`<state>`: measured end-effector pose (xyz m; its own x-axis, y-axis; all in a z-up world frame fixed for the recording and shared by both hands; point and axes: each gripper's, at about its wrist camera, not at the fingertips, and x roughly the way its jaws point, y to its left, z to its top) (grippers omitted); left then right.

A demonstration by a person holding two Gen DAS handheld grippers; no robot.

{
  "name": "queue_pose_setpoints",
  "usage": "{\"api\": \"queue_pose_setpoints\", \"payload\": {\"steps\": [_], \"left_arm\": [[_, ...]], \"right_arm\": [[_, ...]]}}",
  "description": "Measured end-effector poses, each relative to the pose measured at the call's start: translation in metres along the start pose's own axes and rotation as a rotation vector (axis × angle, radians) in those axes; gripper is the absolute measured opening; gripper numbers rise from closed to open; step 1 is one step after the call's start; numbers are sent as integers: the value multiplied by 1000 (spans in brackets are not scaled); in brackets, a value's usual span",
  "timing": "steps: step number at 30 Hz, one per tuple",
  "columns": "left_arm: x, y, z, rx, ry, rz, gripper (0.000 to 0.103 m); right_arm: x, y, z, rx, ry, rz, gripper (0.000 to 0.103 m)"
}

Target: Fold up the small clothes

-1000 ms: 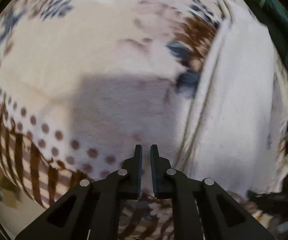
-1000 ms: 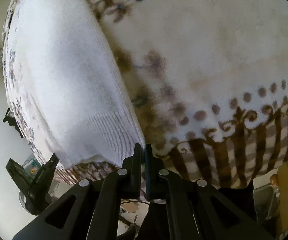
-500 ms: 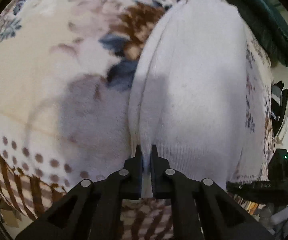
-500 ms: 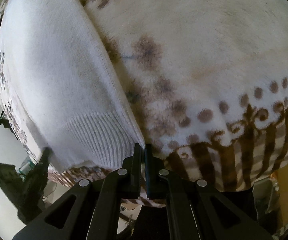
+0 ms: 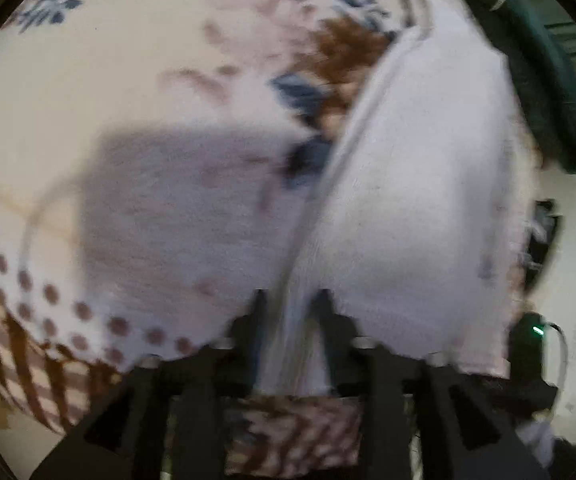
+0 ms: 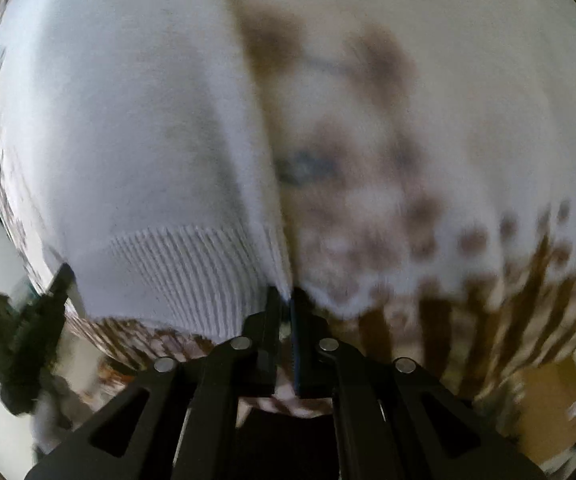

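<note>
White knit garment partly folded on the patterned blanket, with both of your grippers at its ribbed hem.

Your left gripper [image 5: 289, 304] stands part-open with the white knit garment [image 5: 411, 200] edge between its fingers; your right gripper [image 6: 286, 300] is pinched nearly closed on the hem corner. You appear to have doubled one long edge over, and further folds seem left. Count: one garment, one patterned blanket [image 5: 140, 92], one dark green cloth [image 5: 543, 92], two grippers.
</note>
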<state>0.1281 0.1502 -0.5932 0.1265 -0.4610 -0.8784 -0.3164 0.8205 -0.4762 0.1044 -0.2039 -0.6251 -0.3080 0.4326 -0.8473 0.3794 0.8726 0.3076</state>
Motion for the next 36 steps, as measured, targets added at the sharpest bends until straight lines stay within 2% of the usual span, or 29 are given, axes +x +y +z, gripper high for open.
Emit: {"api": "queue_pose_setpoints", "payload": {"steps": [1,2,3,5,8,11,13,17,19,20,21,22,24,27,32,36], "left_arm": [[-5,0,1,9,-11,-4,56],[-8,-1,2,16,-21,-12,62],[-10,0,4,20,-29,-40,68],[-8,11,9,-5,-26,-82,68],[4,15,18,-12,-8,-140,68],[23,16,26,17,50,-150,68],[30,12,30,36,69,-146,68],[29,8,27,91,49,-173,68],[25,9,22,109,40,-173,61],[23,10,21,109,41,-174,52],[23,9,20,111,49,-174,19],[23,7,18,113,65,-180,12],[20,1,15,134,59,-163,11],[10,-3,16,125,55,-160,10],[-24,-20,25,74,25,-259,10],[-59,-53,55,68,-62,-335,10]], "right_arm": [[-3,0,2,-8,18,26,17],[-6,-1,4,-7,32,40,29],[-12,-4,5,1,41,61,46],[-22,-15,7,28,34,129,58],[-30,-35,11,95,8,227,58],[-27,-52,18,136,-26,301,58],[-15,-53,26,152,-17,381,58],[12,-48,29,194,27,510,58],[24,-44,28,214,37,588,58],[28,-41,27,215,38,605,58],[29,-39,26,213,35,616,58],[29,-35,27,212,31,617,55],[29,-29,24,201,33,606,20],[18,-21,21,199,11,594,16],[-21,2,21,145,-13,627,15],[-71,35,38,96,-73,652,15]]}}
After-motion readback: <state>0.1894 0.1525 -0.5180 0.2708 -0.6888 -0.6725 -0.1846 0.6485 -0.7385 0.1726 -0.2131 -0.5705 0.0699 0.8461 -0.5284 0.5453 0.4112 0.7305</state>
